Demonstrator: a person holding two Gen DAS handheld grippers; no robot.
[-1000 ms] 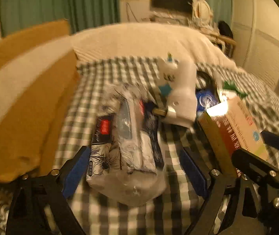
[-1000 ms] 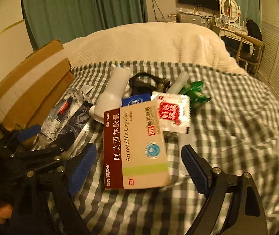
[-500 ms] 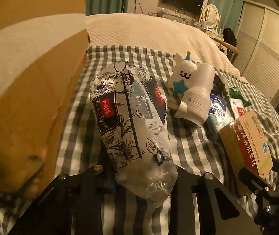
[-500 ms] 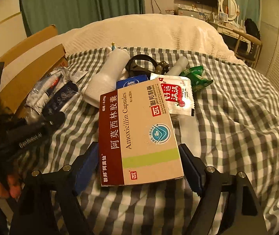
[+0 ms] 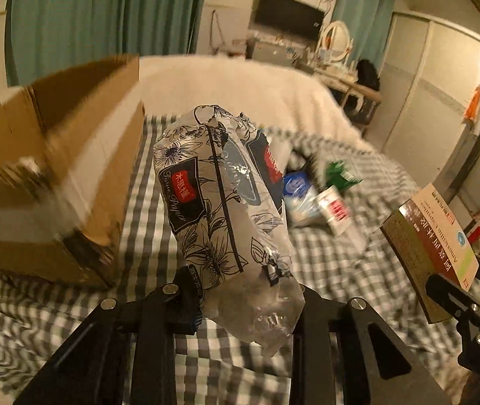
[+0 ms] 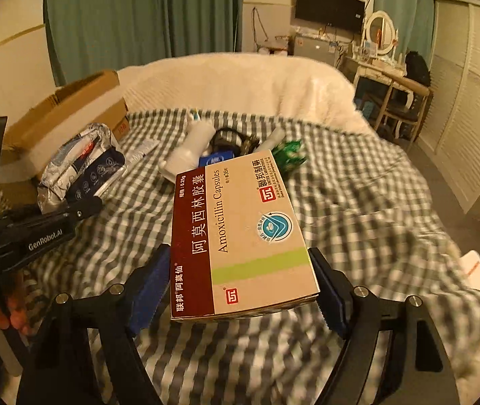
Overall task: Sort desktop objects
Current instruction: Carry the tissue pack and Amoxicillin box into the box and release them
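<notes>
My left gripper [image 5: 245, 290] is shut on a flower-printed tissue pack [image 5: 223, 195] and holds it up above the checked bed cover, to the right of the open cardboard box [image 5: 54, 168]. The pack also shows in the right wrist view [image 6: 81, 168]. My right gripper [image 6: 240, 287] is shut on an Amoxicillin capsule box [image 6: 240, 236] and holds it lifted off the bed. That box shows at the right in the left wrist view [image 5: 432, 246]. On the bed behind lie a white bottle [image 6: 192, 148], a blue packet [image 6: 216, 160], a green packet [image 6: 288, 157] and a red-and-white sachet [image 5: 336, 209].
The checked bed cover [image 6: 358, 195] fills the foreground, with a white blanket [image 6: 240, 81] at its far end. The cardboard box [image 6: 64, 111] stands at the bed's left edge. A dressing table and chair [image 6: 391, 81] stand at the back right beside louvred doors.
Both grippers have closed and lifted. The left now holds the tissue pack off the bed beside the cardboard box. The right has raised the capsule box off the pile.
</notes>
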